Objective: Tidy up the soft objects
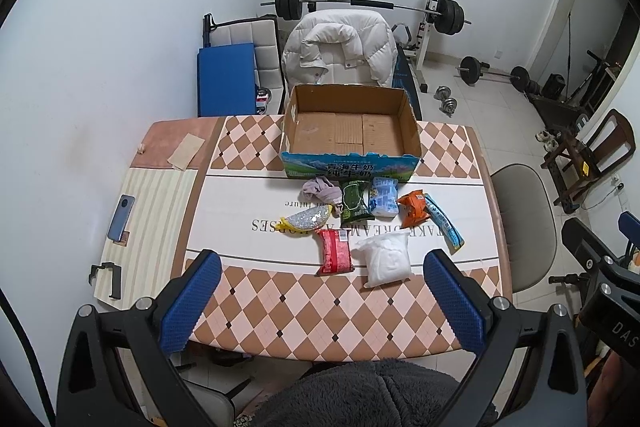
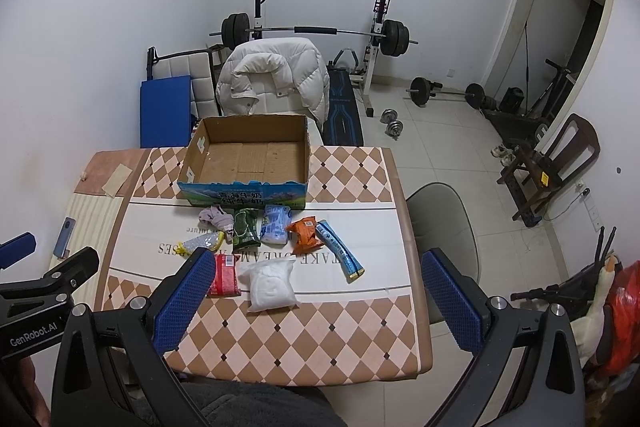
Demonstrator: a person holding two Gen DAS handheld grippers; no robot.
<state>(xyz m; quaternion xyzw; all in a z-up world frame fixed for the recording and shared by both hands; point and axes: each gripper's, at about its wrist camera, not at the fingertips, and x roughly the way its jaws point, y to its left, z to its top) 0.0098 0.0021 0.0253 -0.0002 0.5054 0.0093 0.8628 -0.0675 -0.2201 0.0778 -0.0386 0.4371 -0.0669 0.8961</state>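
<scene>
An open, empty cardboard box (image 1: pixel 350 127) (image 2: pixel 248 155) stands at the far side of the table. In front of it lie several soft items: a pale cloth bundle (image 1: pixel 320 189), a green packet (image 1: pixel 354 203), a light blue packet (image 1: pixel 384 197), an orange packet (image 1: pixel 414 213), a long blue packet (image 1: pixel 444 223), a silver-and-yellow pouch (image 1: pixel 306 221), a red packet (image 1: pixel 335 251) and a white bag (image 1: pixel 386 259) (image 2: pixel 270 285). My left gripper (image 1: pixel 322 301) is open and empty over the near table edge. My right gripper (image 2: pixel 316 301) is open and empty, near the white bag.
The table (image 1: pixel 280 307) has a diamond-patterned cloth. A phone (image 1: pixel 121 213) and a black clip (image 1: pixel 105 277) lie at its left. A chair with a white jacket (image 1: pixel 340 51) stands behind the box, a grey chair (image 2: pixel 444 223) at the right. Gym weights fill the back.
</scene>
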